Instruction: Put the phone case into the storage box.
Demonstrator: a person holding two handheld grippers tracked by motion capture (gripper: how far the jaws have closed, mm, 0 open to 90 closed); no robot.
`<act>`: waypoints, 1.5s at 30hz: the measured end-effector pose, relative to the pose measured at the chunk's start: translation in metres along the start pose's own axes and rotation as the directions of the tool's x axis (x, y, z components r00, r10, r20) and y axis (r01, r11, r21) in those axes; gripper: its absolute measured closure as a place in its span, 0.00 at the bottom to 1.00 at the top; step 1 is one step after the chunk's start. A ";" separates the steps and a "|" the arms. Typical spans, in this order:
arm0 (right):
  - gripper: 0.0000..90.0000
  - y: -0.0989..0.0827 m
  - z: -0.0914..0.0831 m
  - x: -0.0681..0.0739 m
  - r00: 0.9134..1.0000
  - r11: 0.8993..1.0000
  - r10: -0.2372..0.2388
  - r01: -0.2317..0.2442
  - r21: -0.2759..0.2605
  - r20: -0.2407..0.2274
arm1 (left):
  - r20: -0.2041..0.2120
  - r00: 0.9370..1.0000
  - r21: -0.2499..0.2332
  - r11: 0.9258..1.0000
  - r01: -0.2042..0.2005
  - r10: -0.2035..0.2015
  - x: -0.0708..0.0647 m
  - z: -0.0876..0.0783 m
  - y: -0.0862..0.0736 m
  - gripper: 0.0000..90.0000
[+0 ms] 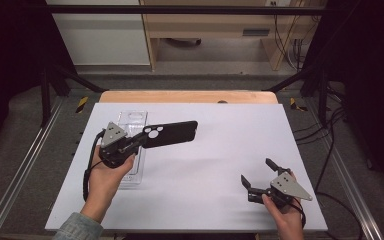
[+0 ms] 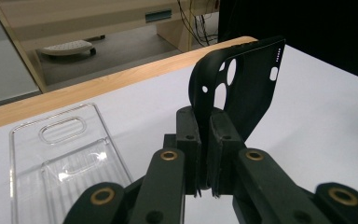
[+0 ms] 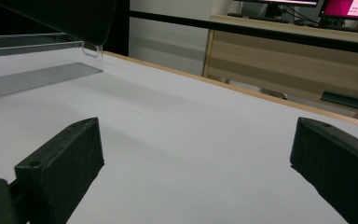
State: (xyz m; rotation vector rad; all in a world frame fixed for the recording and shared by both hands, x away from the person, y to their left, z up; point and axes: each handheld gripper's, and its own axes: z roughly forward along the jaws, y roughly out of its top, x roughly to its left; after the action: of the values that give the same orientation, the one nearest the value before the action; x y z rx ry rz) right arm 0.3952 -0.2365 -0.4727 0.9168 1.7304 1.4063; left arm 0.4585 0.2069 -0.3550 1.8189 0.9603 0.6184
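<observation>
Fingers of the left gripper (image 1: 141,141) pinch the black phone case (image 1: 172,133) by its camera end, above the clear tray (image 1: 130,150); the right gripper (image 1: 256,174) gapes wide, holding nothing, over the white table (image 1: 220,150).

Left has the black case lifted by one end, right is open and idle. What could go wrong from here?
1. The left gripper pinches the black phone case only at its camera-cutout end, so the long free end may sag or twist out.
2. The clear tray lies right beside that gripper and could get knocked when it lowers.
3. The right gripper, open and far off, offers no support.
</observation>
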 end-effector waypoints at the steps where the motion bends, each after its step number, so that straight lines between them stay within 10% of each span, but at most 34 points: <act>1: 0.03 0.000 0.000 0.000 1.000 1.000 0.000 0.000 0.002 -0.003 | 0.000 1.000 0.002 1.000 -0.001 0.001 0.002 -0.001 0.000 0.94; 31: 0.03 -0.001 0.002 0.003 1.000 1.000 -0.007 0.008 0.008 -0.021 | -0.071 0.993 -0.014 0.995 -0.094 0.093 0.040 -0.024 0.032 0.93; 45: 0.03 0.001 0.003 0.007 0.999 1.000 -0.011 0.010 -0.003 -0.041 | -0.164 0.965 0.059 0.978 -0.199 0.206 0.074 -0.039 0.064 0.93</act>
State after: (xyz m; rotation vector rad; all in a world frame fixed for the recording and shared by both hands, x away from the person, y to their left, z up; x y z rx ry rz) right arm 0.3951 -0.2291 -0.4732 0.8820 1.7609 1.4294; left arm 0.4928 0.2728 -0.2802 1.9410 0.9092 0.8980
